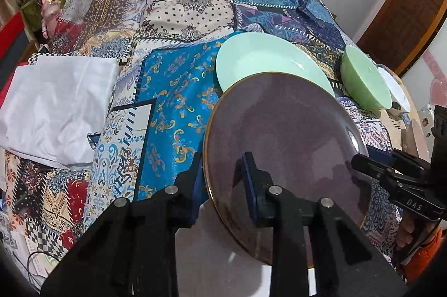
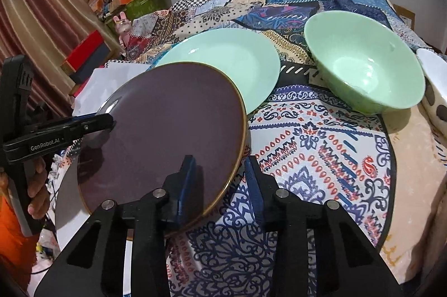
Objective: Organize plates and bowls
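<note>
A dark purple plate [image 1: 285, 146] with a brown rim is held tilted above the table, gripped at opposite edges by both grippers. My left gripper [image 1: 223, 165] has one finger over and one under its left rim. My right gripper [image 2: 220, 171] clamps the opposite rim the same way; the plate [image 2: 173, 129] fills the left of the right wrist view. The plate's far edge overlaps a mint green plate [image 1: 259, 62] [image 2: 229, 65] lying on the patchwork cloth. A green bowl [image 1: 363, 82] [image 2: 366, 68] stands upright to its right.
A white bowl [image 2: 435, 79] with dark spots sits at the far right edge. A folded white cloth [image 1: 56, 107] lies on the left. The patchwork tablecloth [image 1: 173, 107] covers the round table. Boxes and a pink rabbit toy [image 1: 50, 9] stand beyond the far left edge.
</note>
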Tool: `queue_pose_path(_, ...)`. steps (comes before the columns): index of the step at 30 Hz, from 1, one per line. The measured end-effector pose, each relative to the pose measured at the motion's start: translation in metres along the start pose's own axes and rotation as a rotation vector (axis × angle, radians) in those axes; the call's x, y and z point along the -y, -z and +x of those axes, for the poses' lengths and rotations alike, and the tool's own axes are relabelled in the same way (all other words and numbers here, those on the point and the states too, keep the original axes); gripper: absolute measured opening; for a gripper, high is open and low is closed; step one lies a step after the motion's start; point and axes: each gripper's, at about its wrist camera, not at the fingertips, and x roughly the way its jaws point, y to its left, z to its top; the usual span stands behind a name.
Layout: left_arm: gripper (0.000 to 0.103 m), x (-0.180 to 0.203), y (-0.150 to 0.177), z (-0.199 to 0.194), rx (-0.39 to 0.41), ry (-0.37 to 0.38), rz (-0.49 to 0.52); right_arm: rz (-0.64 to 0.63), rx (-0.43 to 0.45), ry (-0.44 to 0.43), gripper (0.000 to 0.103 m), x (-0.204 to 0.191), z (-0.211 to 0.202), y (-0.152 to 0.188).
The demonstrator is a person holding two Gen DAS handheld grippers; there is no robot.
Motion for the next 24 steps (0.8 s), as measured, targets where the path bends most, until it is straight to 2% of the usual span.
queue_pose_path(6,0.027,-0.002,-0.001,0.001,-0.004,0.017,-0.020,0.013,-0.011,-0.029,0.030,0.002,0.005,-0.001)
queue_pose_path(14,0.027,0.003,0.000,-0.001,-0.007,-0.011,-0.015,0.036,-0.003,-0.059,0.029,0.005,0.004,0.000)
queue_pose_path(24,0.027,0.013,0.009,-0.011,0.003,-0.003,-0.021,0.021,0.018,-0.042,0.029,0.006,-0.007,0.005)
